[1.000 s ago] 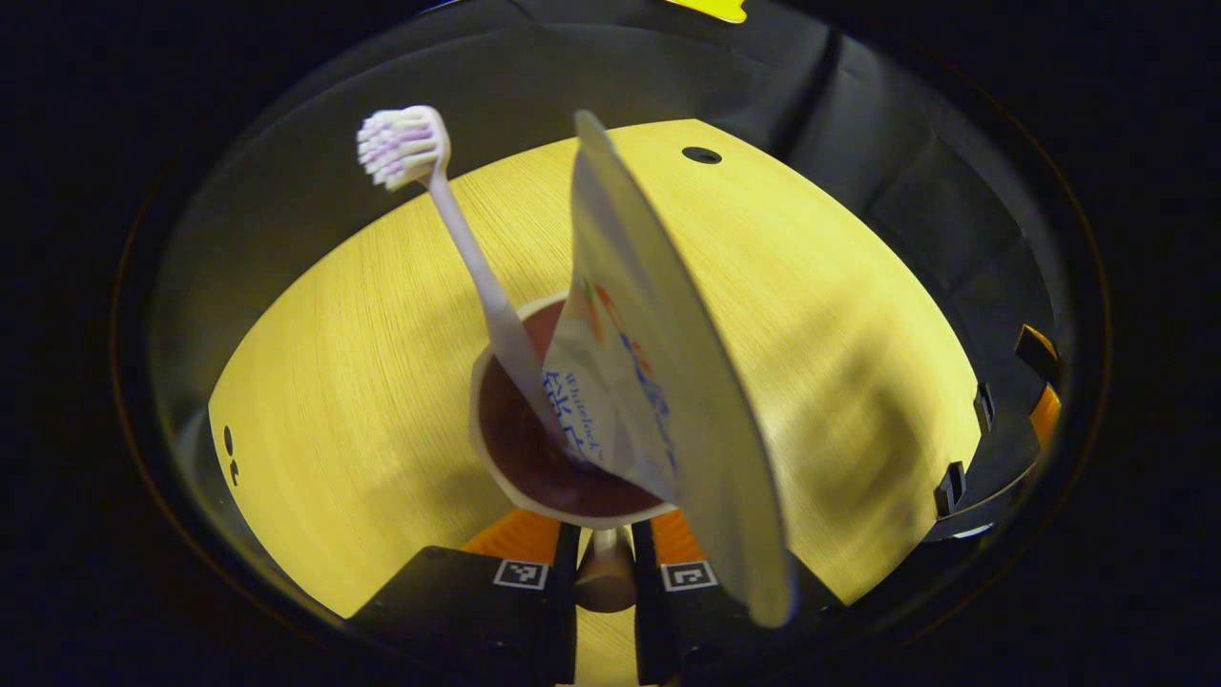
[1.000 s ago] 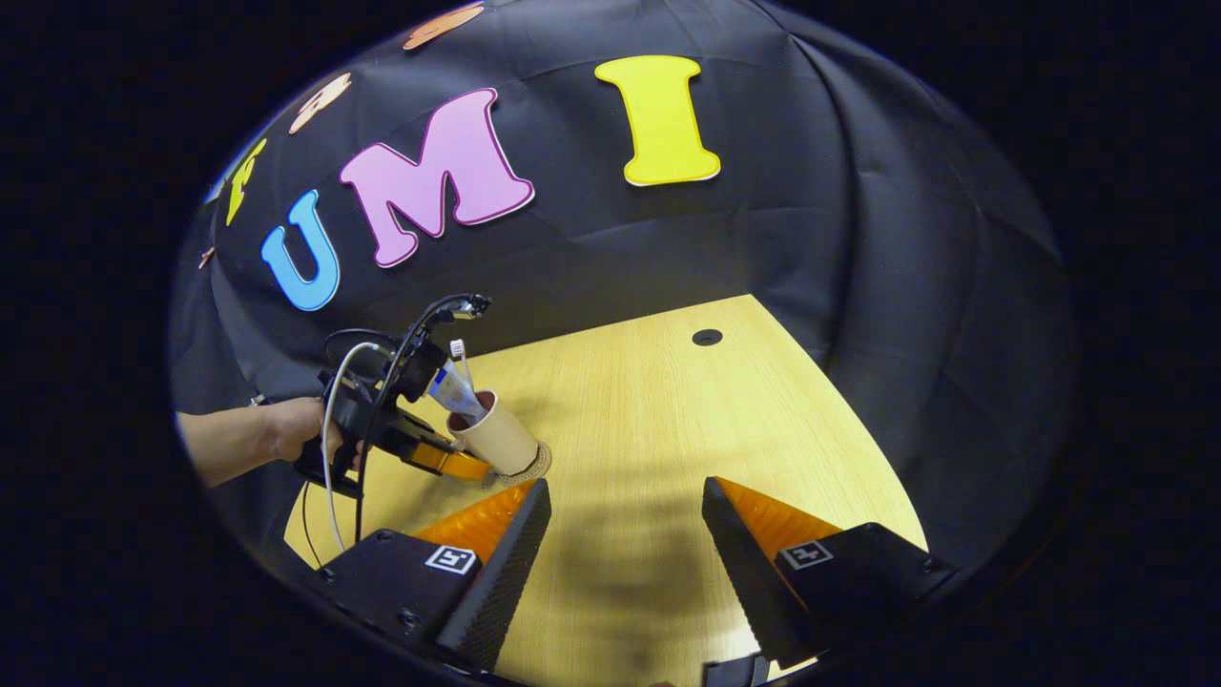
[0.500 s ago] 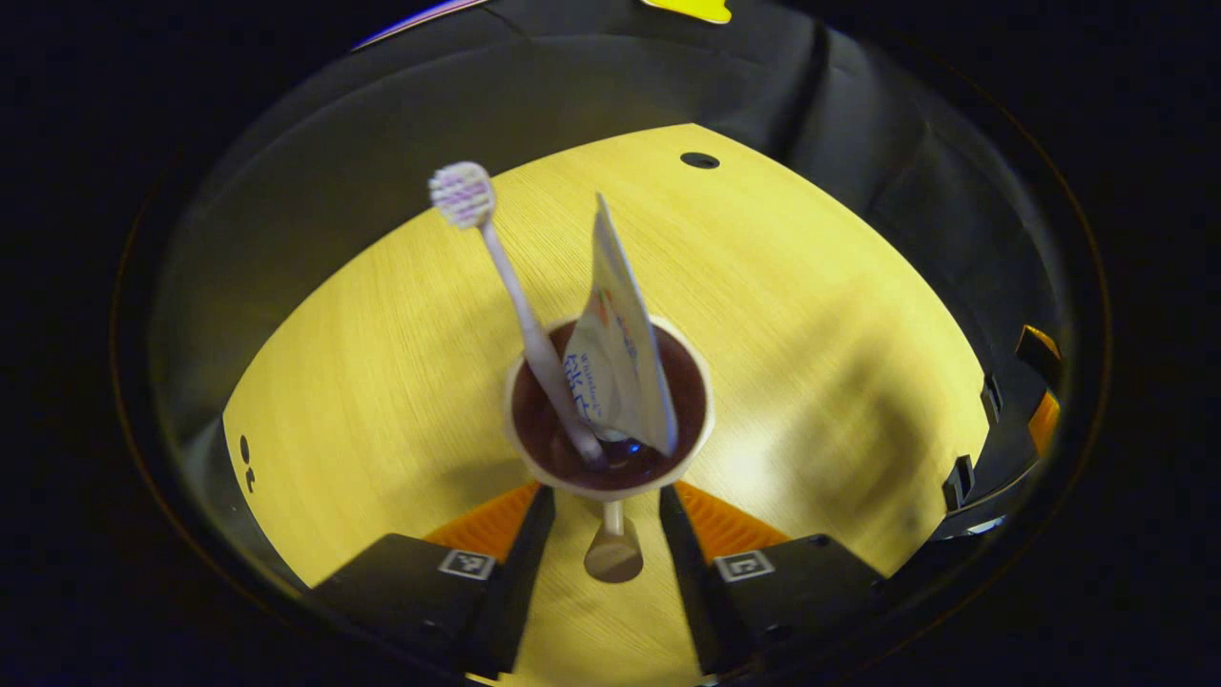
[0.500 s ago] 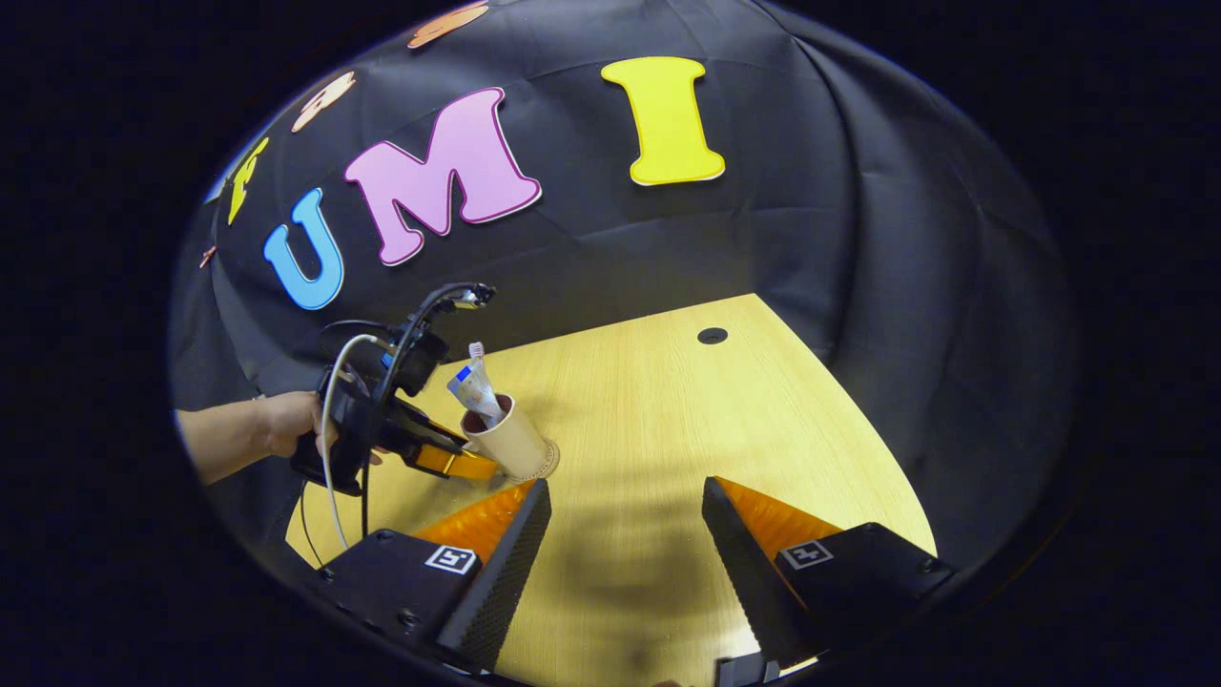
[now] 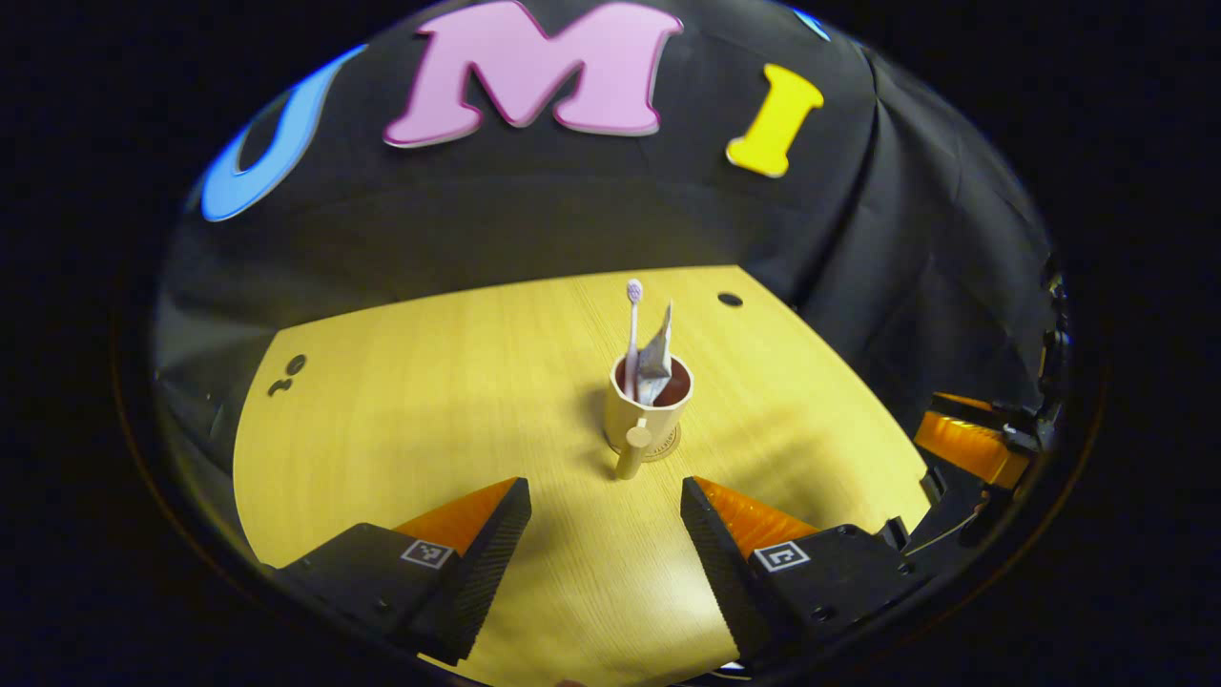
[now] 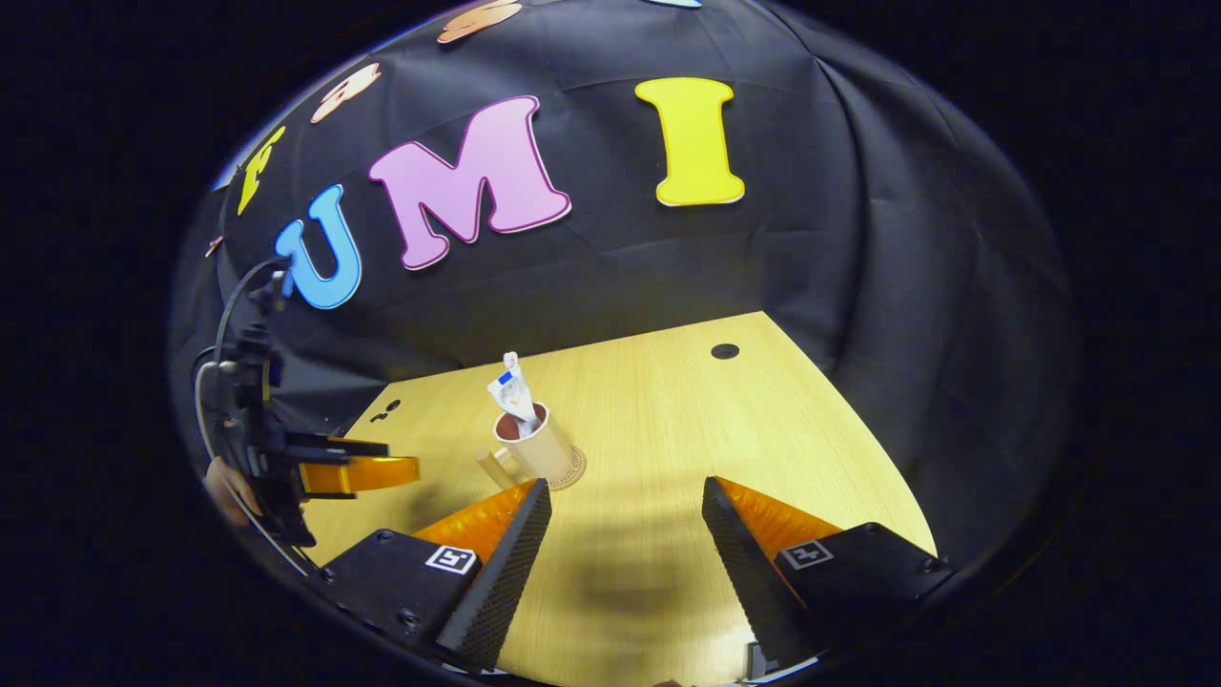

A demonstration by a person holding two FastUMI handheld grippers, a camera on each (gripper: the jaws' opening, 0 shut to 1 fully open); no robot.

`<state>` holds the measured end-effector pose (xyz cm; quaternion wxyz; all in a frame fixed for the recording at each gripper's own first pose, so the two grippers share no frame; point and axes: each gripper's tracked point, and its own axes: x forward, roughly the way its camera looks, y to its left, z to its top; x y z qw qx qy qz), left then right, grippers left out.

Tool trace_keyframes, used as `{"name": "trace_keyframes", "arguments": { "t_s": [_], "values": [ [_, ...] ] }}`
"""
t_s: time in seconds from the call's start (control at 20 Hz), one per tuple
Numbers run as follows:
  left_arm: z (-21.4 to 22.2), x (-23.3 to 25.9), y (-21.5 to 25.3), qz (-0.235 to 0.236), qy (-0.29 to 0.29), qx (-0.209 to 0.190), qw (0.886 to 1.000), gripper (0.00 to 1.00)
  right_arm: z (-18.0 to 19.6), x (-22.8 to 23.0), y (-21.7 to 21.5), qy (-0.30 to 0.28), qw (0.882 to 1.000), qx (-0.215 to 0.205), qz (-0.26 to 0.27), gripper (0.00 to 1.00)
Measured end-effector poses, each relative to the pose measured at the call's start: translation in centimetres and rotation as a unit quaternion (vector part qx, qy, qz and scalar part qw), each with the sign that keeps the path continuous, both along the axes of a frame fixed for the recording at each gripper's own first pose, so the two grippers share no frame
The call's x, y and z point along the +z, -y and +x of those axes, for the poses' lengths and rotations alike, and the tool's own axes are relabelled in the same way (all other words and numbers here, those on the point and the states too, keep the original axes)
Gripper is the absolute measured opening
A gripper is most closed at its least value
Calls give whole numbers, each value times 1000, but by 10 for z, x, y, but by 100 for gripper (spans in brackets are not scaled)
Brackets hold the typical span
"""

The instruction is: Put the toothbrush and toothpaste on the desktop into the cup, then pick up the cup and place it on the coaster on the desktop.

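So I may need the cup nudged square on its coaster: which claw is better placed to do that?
Probably left. The left claw is open and lined up with the cup, whose handle faces it. The right claw is also open, but the cup sits off to its left.

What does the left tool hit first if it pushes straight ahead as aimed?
Likely the cup's handle, then the cup on its coaster. The left tool is open and roughly centred on it; depth unclear.

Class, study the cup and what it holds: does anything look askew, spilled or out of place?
Nothing stands out. The cup stands upright on the coaster, with the toothbrush and toothpaste leaning inside it. Both tongs, left and right, are open and clear of it.
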<state>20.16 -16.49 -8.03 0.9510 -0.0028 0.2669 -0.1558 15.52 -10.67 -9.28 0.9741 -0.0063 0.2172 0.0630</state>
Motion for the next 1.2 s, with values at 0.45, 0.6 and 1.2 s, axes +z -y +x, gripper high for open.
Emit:
{"name": "trace_keyframes", "arguments": {
  "t_s": [0.45,0.6,1.2],
  "values": [
    [-127,90,-88,-23,226,76,971,98,-68,43,-71,75,997,20,-9,98],
    [-157,109,-109,-39,283,91,954,97,-97,51,-85,106,994,21,-18,98],
    [-180,100,-151,-67,285,106,950,98,-135,47,-124,126,991,28,-44,98]
  ]
}}
